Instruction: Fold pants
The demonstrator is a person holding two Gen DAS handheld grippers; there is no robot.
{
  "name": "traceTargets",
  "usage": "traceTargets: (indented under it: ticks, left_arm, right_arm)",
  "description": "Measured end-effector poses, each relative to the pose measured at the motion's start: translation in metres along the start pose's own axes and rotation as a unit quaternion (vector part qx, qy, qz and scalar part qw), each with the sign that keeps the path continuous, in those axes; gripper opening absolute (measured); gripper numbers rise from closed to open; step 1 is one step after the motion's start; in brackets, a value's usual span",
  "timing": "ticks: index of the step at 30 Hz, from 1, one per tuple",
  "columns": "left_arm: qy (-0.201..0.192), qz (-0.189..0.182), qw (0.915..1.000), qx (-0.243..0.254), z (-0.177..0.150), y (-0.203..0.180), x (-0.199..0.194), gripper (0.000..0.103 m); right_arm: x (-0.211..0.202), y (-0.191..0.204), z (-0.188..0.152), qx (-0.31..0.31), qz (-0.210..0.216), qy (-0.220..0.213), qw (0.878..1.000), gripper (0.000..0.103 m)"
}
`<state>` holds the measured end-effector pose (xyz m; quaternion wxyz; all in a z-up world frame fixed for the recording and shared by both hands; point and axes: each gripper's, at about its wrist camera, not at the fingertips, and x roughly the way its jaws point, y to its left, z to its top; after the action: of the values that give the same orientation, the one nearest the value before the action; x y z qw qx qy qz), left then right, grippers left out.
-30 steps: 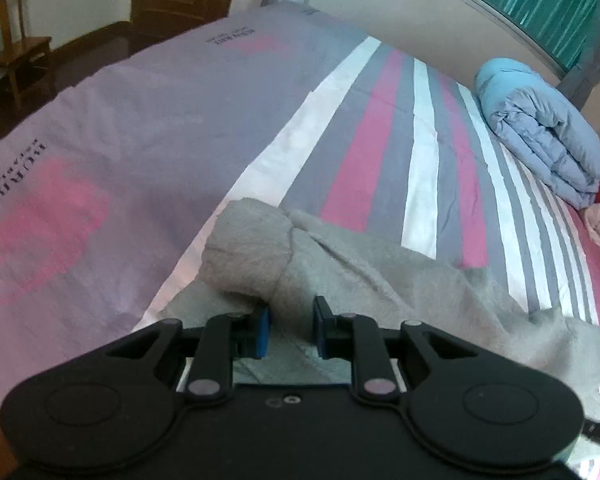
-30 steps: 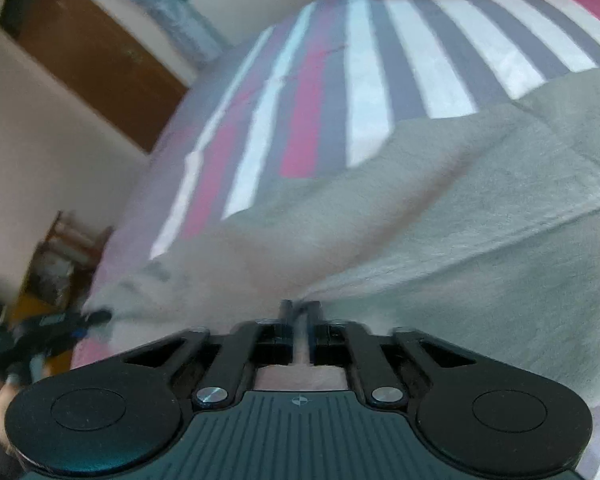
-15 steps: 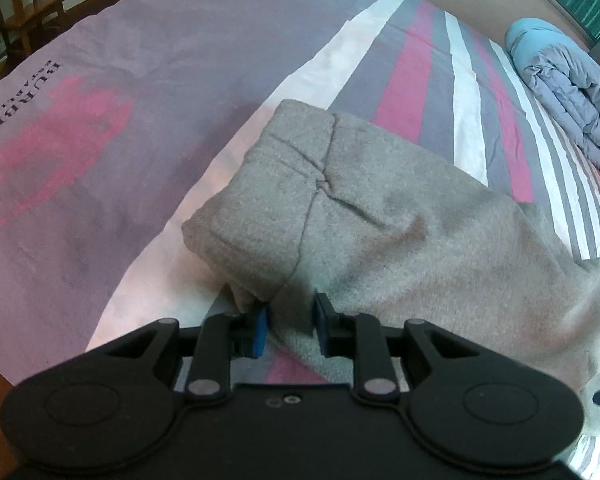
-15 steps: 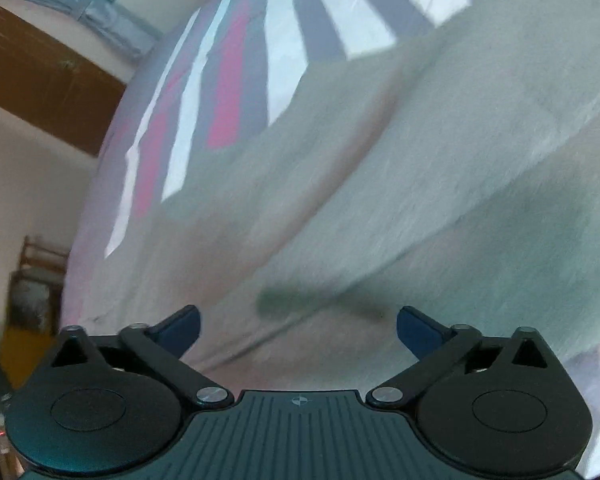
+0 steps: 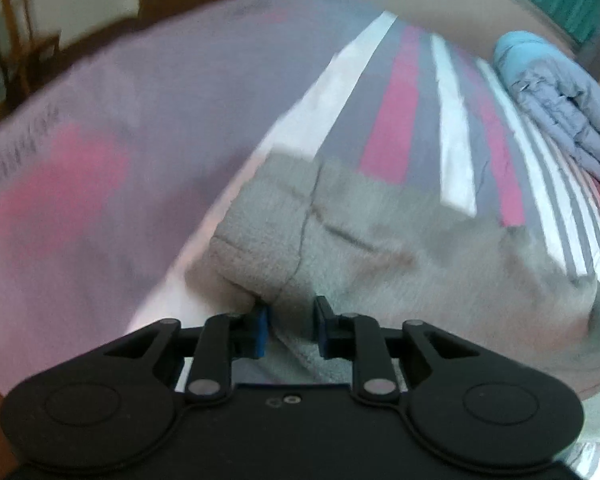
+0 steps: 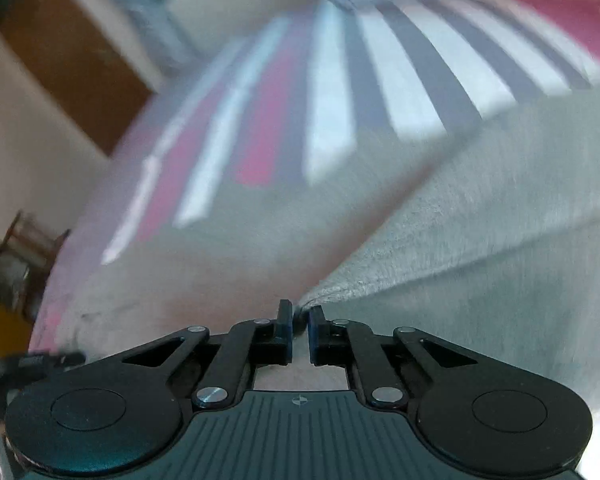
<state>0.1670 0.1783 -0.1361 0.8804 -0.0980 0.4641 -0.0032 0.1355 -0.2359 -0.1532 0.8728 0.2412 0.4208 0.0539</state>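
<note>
Beyond the grey pants (image 5: 400, 248), a blue quilt (image 5: 556, 96) lies on the striped bed (image 5: 396, 120).

Blurred close view along the right gripper (image 6: 300, 326), whose jaws have just closed, pinching a folded edge of grey pants (image 6: 480, 240) between them. The pants spread over the near part of a bed (image 6: 332, 100) with white, grey and pink stripes. A brown door (image 6: 60, 48) stands at upper left.

1 grey pants (image 5: 380, 248), 1 blue quilt (image 5: 556, 92), 2 grippers (image 5: 290, 330).
</note>
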Motion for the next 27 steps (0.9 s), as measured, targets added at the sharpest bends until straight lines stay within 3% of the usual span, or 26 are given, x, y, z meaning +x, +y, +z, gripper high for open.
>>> traceTargets:
  ticks: [4, 7, 11, 13, 14, 18, 20, 24, 27]
  left_arm:
    - [-0.031, 0.005, 0.9993, 0.019, 0.009, 0.003, -0.016, 0.012]
    - [0.037, 0.022, 0.9986, 0.031, -0.007, 0.009, 0.018, 0.016]
    - [0.035, 0.033, 0.9985, 0.025, -0.018, 0.009, 0.021, 0.029]
    - [0.047, 0.024, 0.9984, -0.018, -0.012, 0.019, 0.014, 0.066]
    - [0.046, 0.014, 0.9980, -0.041, -0.009, 0.027, 0.007, 0.072]
    - [0.029, -0.003, 0.9940, -0.106, 0.002, 0.056, -0.015, 0.074]
    - [0.034, 0.008, 0.9919, -0.123, 0.004, 0.065, -0.014, 0.074]
    - [0.054, 0.001, 0.9886, -0.141, 0.002, 0.066, -0.001, 0.062]
    - [0.043, 0.016, 0.9888, -0.142, -0.002, 0.058, -0.005, 0.060]
  right_arm:
    - [-0.026, 0.020, -0.001, -0.026, 0.030, -0.018, 0.999, 0.005]
    - [-0.021, 0.024, -0.017, -0.040, 0.025, 0.004, 0.999, 0.005]
    - [0.029, 0.003, -0.048, -0.029, -0.014, 0.069, 0.997, 0.005]
    - [0.036, 0.005, -0.048, -0.030, -0.022, 0.081, 0.996, 0.006]
    - [0.036, 0.005, -0.046, -0.031, -0.025, 0.080, 0.996, 0.006]
    - [0.026, 0.008, -0.031, -0.036, -0.016, 0.071, 0.997, 0.007]
    - [0.021, 0.013, -0.028, -0.042, -0.013, 0.070, 0.997, 0.014]
    - [0.017, 0.015, -0.036, -0.052, -0.018, 0.069, 0.996, 0.018]
    - [0.016, 0.014, -0.041, -0.045, -0.021, 0.076, 0.996, 0.026]
